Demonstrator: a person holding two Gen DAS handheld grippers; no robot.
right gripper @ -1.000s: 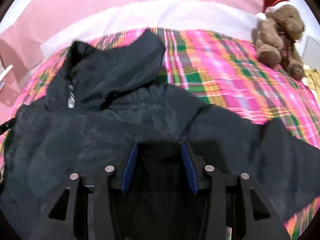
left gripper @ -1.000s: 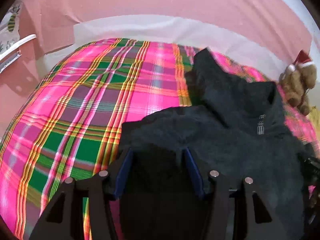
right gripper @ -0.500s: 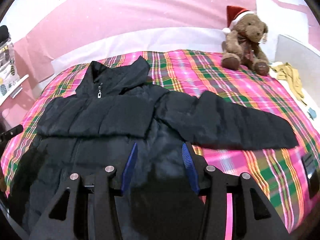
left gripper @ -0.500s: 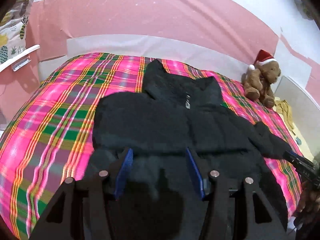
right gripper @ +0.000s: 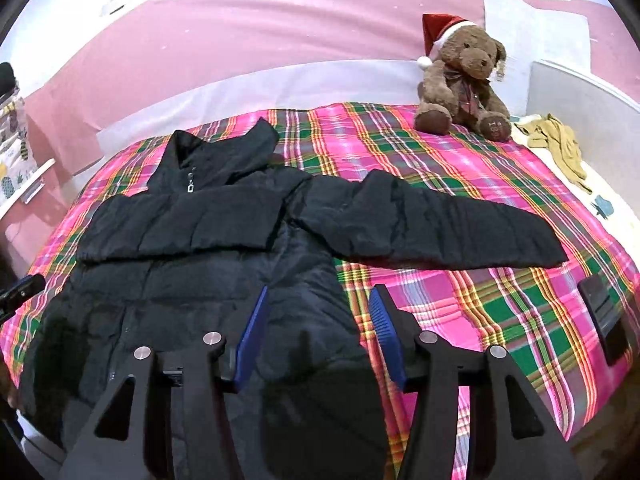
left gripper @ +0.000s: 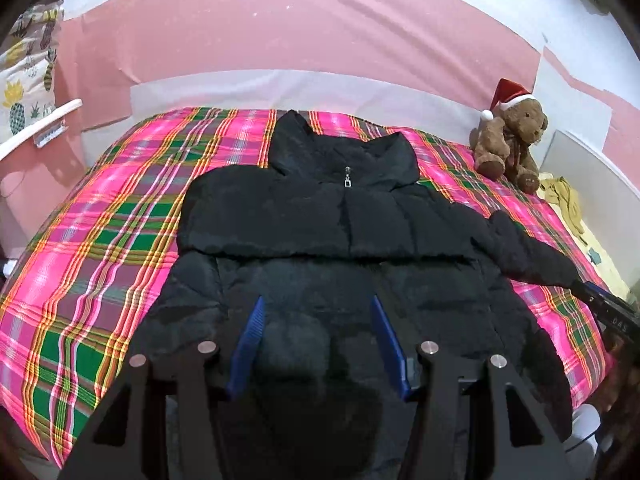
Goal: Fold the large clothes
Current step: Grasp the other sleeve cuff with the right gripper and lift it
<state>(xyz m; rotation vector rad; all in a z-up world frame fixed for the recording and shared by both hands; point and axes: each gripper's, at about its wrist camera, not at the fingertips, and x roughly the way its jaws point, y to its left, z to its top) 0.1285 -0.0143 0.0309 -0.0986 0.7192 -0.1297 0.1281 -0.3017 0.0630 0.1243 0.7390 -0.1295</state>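
Note:
A black puffer jacket [left gripper: 332, 236] lies face up on the pink plaid bed cover [left gripper: 100, 240], collar toward the far wall, zipper closed. One sleeve lies folded across its chest. The other sleeve [right gripper: 440, 224] stretches out to the right on the cover. My left gripper [left gripper: 318, 316] is open and empty above the jacket's lower body. My right gripper [right gripper: 320, 316] is open and empty above the jacket's lower right edge [right gripper: 312, 288]. The jacket's hem is hidden below both grippers.
A brown teddy bear with a Santa hat [right gripper: 460, 76] sits at the bed's far right corner. A yellow cloth [right gripper: 560, 148] lies beside it. A dark flat object [right gripper: 604, 316] lies on the cover at the right. A pink wall stands behind the bed.
Both grippers have pulled back and up from the jacket. The jacket now lies spread flat with one sleeve across the chest; the whole garment has come into view.

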